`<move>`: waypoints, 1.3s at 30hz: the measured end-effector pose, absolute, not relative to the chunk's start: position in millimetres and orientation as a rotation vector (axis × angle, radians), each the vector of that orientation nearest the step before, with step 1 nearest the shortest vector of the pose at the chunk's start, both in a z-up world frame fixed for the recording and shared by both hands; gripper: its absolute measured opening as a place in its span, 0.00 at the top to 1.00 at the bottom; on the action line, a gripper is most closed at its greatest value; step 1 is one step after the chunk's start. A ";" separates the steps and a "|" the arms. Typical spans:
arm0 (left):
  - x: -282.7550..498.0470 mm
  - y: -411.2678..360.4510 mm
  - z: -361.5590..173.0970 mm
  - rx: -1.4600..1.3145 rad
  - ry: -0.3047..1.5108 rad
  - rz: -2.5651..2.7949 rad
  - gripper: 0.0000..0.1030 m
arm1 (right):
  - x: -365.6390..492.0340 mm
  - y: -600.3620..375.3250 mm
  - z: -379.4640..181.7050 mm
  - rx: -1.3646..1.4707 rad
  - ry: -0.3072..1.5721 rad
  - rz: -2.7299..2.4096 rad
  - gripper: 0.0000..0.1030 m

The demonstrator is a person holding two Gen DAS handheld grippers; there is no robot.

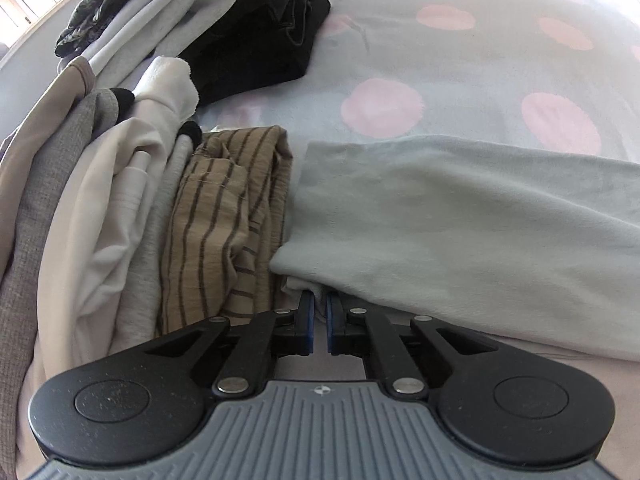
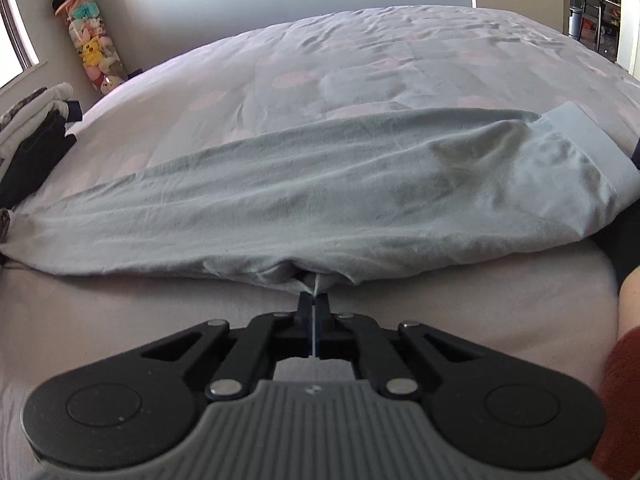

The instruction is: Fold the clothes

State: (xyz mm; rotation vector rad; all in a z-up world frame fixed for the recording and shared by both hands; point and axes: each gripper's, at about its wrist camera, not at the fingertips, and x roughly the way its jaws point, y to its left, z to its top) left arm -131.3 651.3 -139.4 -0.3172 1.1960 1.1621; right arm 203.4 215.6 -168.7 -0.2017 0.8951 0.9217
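Note:
A long pale blue-grey garment (image 2: 320, 184) lies stretched across the bed, with a lighter waistband (image 2: 580, 136) at its right end. My right gripper (image 2: 314, 296) is shut on the garment's near edge around the middle, a thin line of cloth pinched between the pads. In the left wrist view the same garment (image 1: 460, 216) runs off to the right. My left gripper (image 1: 319, 300) holds its near left edge, the blue pads narrowly apart with cloth tucked between the tips.
Just left of the garment lies a heap of clothes: a tan striped piece (image 1: 224, 216), white and grey pieces (image 1: 112, 200), black ones (image 1: 256, 48). The bedspread (image 1: 440, 60) has pink dots. A plush-toy column (image 2: 88, 36) stands by the wall; a red sleeve (image 2: 620, 392) is at right.

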 end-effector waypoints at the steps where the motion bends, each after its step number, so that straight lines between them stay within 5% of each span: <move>1: -129.3 653.3 -141.6 -0.312 1.201 1.165 0.94 | 205.6 212.6 -171.7 -0.196 0.911 0.918 0.99; 13: -151.1 656.8 -107.4 -0.494 1.025 1.222 0.86 | 199.0 210.8 -160.1 -0.218 0.856 0.984 0.94; 21: -179.9 658.5 -106.8 -0.910 0.814 1.227 0.50 | 196.4 211.4 -156.7 -0.203 0.815 1.008 0.90; 31: -195.6 665.4 -140.4 -1.116 0.639 1.348 0.55 | 196.1 213.1 -153.6 -0.203 0.766 1.012 0.84; 35: -203.6 661.6 -142.8 -1.113 0.515 1.337 0.85 | 197.5 215.3 -154.6 -0.199 0.761 1.008 0.79; 39: -197.1 654.8 -120.3 -1.031 0.464 1.286 0.90 | 198.1 214.3 -152.3 -0.185 0.752 1.005 0.78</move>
